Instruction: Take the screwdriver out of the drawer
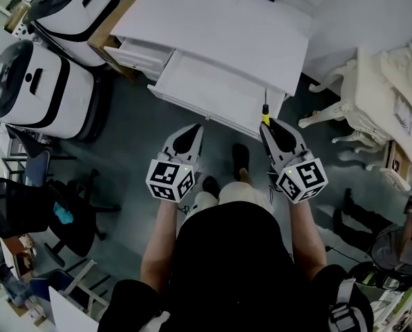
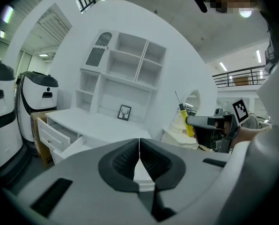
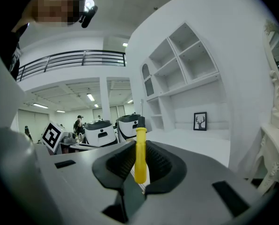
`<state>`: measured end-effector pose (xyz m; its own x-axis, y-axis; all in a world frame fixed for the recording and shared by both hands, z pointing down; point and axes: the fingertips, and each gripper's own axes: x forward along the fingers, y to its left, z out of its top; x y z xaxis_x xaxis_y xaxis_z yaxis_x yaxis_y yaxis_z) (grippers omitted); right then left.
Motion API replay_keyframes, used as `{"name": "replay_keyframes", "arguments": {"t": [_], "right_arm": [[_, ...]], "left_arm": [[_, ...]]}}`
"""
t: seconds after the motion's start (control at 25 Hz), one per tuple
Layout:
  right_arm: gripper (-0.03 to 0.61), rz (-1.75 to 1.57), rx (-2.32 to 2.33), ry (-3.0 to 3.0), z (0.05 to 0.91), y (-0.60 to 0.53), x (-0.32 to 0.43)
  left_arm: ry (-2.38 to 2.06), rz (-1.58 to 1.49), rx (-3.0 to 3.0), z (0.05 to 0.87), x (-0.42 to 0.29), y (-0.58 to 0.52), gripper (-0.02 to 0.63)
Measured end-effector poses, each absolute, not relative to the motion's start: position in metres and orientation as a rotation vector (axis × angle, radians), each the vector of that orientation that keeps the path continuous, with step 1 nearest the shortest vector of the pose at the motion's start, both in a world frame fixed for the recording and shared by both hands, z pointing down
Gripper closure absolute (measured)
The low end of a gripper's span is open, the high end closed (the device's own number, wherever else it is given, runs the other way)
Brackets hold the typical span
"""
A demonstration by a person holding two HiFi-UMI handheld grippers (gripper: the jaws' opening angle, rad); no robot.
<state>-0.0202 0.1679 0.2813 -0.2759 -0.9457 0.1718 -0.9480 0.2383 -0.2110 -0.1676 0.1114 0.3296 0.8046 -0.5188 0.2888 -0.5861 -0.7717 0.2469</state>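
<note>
With my right tool (image 3: 139, 150) clamped on the upright screwdriver (image 3: 140, 165) at the front right corner of the desk's (image 1: 220, 26) open drawer (image 1: 192, 81), I'd squeeze firmly and draw it clear without tilting (left tool (image 2: 139, 161) closed, empty).

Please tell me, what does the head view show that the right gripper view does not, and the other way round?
Only the head view: the open drawers seen from above, and the person's shoes on the floor.
Only the right gripper view: the wall shelves, and how the jaws press on the screwdriver's yellow handle from both sides.
Both: the right gripper holding that screwdriver, the white desk, and the framed picture at its back.
</note>
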Motion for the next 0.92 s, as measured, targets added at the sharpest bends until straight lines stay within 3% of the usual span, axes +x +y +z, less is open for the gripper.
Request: {"name": "replay_keyframes", "arguments": {"t": [0.92], "right_arm": [[0.498,0.457,1.906,-2.458,0.2845,0.1709,-0.0270]], "left_arm": [[-0.826,0.281,2.669,0.3288,-0.1720,0.1133,0.588]]}}
